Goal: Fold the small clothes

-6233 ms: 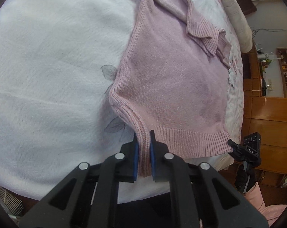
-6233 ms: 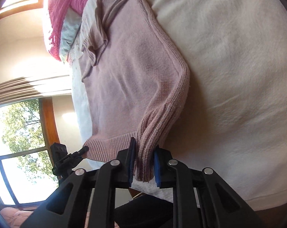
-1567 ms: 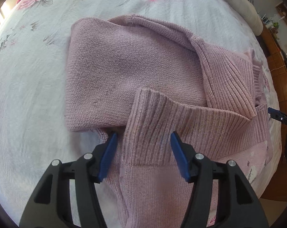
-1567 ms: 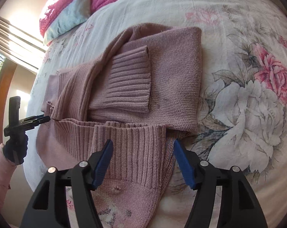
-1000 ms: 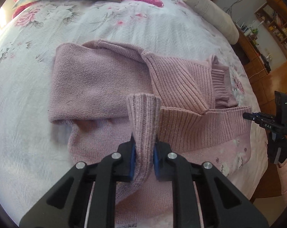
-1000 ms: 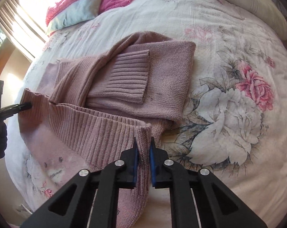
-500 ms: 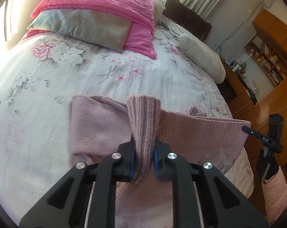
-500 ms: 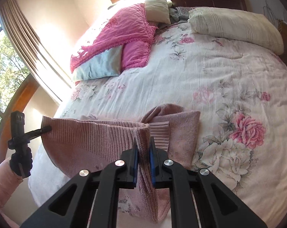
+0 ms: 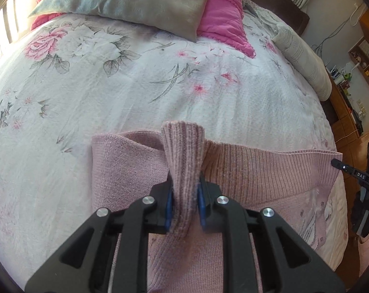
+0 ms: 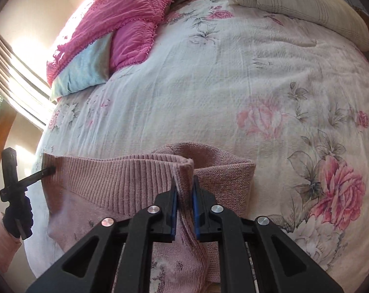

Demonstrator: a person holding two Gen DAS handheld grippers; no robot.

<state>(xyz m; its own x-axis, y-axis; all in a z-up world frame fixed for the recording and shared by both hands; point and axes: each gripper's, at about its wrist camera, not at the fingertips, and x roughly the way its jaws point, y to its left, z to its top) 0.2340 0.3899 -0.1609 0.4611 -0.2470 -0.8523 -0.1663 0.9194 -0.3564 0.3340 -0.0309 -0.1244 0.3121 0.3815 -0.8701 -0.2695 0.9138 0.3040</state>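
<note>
1. The bed, under its floral quilt, fills both wrist views. It runs away from me toward 12 o'clock, with open quilt beyond the garment. Pink and grey pillows lie at the far end, well apart from my work.

2. The pink sweater lies on the near part of the bed, directly in front of both tools. Its ribbed hem is lifted off the quilt and stretched side to side, from 9 o'clock to 3 o'clock. The rest of the body hangs below, toward 6 o'clock.

3. My left hand-held gripper is clamped tight on a bunched pinch of the ribbed edge. That pinch stands up between the blue pads toward 12 o'clock.

4. My right hand-held gripper is likewise closed on the opposite end of the hem, the knit squeezed between its pads. In the left view its black tip shows at 3 o'clock, touching the hem's far corner.

5. I judge the relation that matters: the hem's long axis lies crosswise between my two hands, and each hand holds its own end, so neither is nearer. The landing ground is ahead at 12 o'clock, so the fold likely calls for both ends travelling forward together, kept level to stop the hem skewing.
</note>
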